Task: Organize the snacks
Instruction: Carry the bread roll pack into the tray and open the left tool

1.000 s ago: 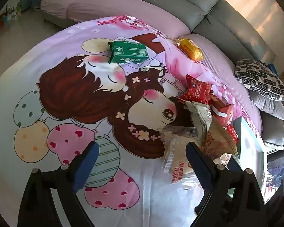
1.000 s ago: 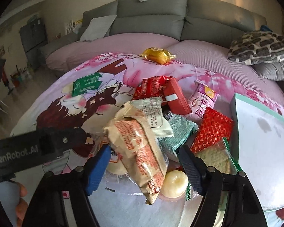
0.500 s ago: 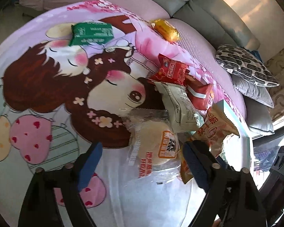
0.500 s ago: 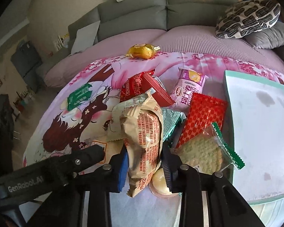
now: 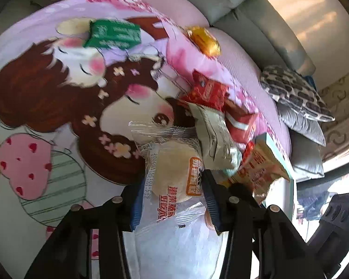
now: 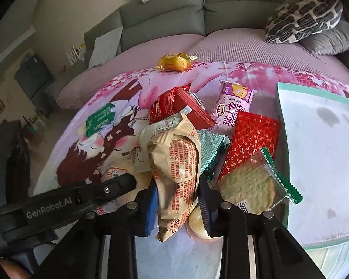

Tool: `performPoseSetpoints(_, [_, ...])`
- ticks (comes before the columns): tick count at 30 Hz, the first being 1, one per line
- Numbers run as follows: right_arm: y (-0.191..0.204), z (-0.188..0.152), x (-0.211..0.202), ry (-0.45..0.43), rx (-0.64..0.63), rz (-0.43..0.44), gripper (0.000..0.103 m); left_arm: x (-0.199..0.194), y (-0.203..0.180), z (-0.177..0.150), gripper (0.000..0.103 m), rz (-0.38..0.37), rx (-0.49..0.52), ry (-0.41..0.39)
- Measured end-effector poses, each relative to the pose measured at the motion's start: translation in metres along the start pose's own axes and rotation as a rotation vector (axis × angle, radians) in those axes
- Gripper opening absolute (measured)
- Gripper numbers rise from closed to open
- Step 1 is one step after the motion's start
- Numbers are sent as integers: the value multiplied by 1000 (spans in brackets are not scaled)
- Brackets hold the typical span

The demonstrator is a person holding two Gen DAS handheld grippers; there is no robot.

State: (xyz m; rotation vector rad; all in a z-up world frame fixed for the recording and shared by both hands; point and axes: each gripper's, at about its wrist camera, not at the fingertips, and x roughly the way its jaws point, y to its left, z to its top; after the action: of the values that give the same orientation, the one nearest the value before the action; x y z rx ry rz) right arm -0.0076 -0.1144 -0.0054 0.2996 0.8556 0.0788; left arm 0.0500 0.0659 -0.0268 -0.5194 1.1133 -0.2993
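With both claws clenched on packets, the pile sits low-centre in each view. Left gripper is pinched on the clear-wrapped bun, blue pads pressing its two sides; the bun's wrapper runs down between the fingers toward the bottom of the left wrist frame. Right gripper is clamped on the tan packet, which stands roughly upright between the pads, its lower end hanging below them.

Right wrist view, around the tan packet:
- pale green-white packet just left of it, touching
- teal foil packet just right, partly tucked under
- red patterned packet further right, next to the cracker pack with the green serrated edge
- pink roll packet above the red patterned one
- two red packets upper centre, overlapping
- round pale sweet under the right finger, mostly hidden, type unclear

White tray with teal rim fills the right side of the frame; cracker pack's edge overlaps its rim. Green box lies apart at mid-left on the cartoon-print cloth; gold-wrapped snack lies at the cloth's far edge, upper centre. Grey sofa across the top, patterned cushion upper right.
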Motion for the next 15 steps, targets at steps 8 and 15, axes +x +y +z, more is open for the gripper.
performPoseSetpoints(8, [1,8,-30,-81,22,51,34,-32,-14,6,47,13,68,-170])
performPoseSetpoints(15, [-8,22,-51,-149,53,37,34,-35,-53,10,47,-10,181,-209])
